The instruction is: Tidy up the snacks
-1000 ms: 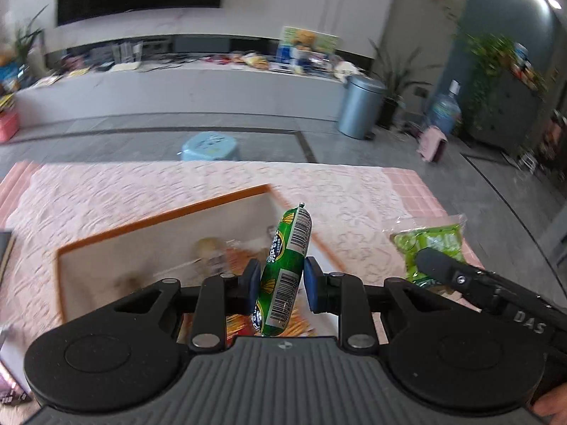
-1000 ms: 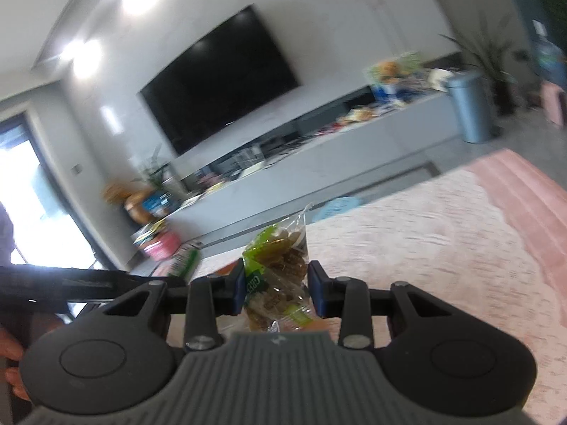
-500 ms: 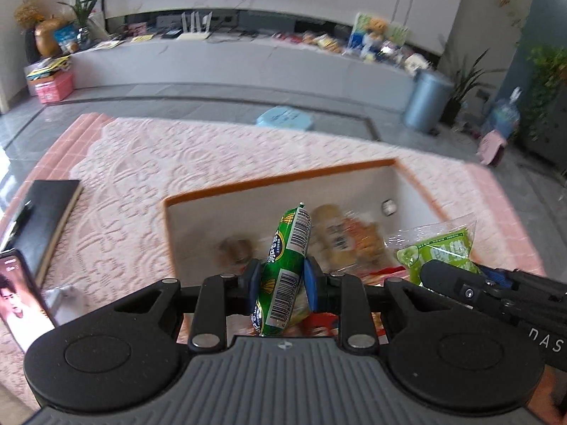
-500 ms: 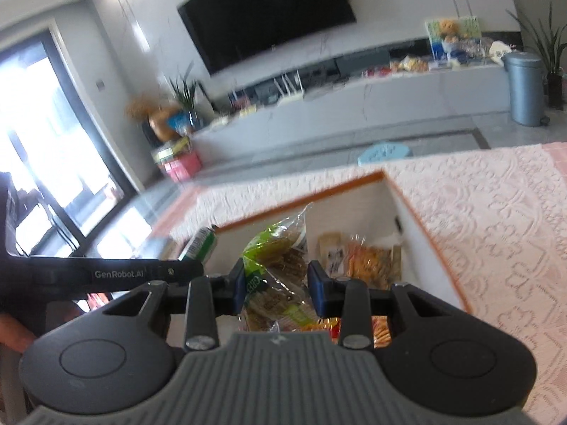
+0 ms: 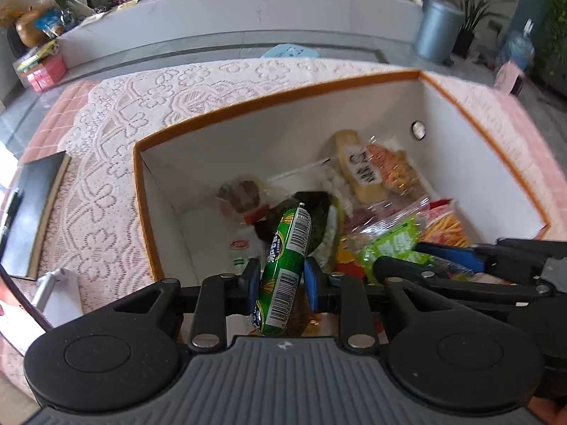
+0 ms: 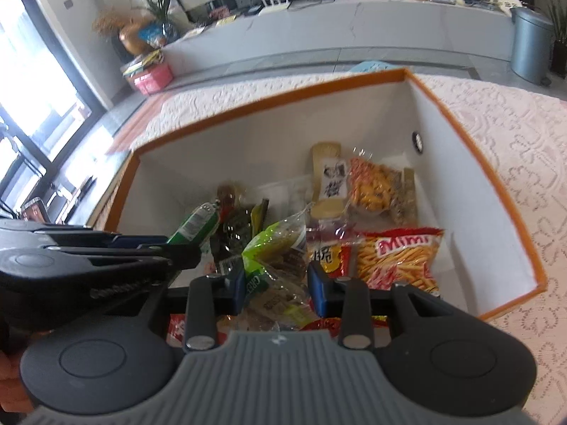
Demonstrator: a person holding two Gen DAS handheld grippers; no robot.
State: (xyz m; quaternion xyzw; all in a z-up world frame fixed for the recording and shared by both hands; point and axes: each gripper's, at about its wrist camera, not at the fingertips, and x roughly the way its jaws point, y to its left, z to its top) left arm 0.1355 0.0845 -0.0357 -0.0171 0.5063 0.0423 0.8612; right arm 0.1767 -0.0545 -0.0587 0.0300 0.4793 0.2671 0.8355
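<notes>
The left gripper (image 5: pixel 280 281) has its jaws closed tight on a green sausage stick (image 5: pixel 285 265) with a barcode on it, and the stick pokes up over the near left part of the box (image 5: pixel 283 101). Right beside it, the right gripper (image 6: pixel 276 285) has its jaws squeezed on a clear and green snack bag (image 6: pixel 273 269), which hangs over the near middle of the box. The box is white inside with an orange rim, and it sits on a surface with a pink lace cloth (image 5: pixel 113 191). Inside the box, near the right wall, lies a red bag of orange sticks (image 6: pixel 397 262). A dark green packet (image 6: pixel 235 228) lies close to the middle. Farther back, near the far right corner, a yellow packet (image 6: pixel 327 180) leans beside an orange snack bag (image 6: pixel 372 186). A black notebook (image 5: pixel 30 212) lies at the left edge of the surface. Past the surface stands a grey bin (image 5: pixel 437 30) on the floor.
</notes>
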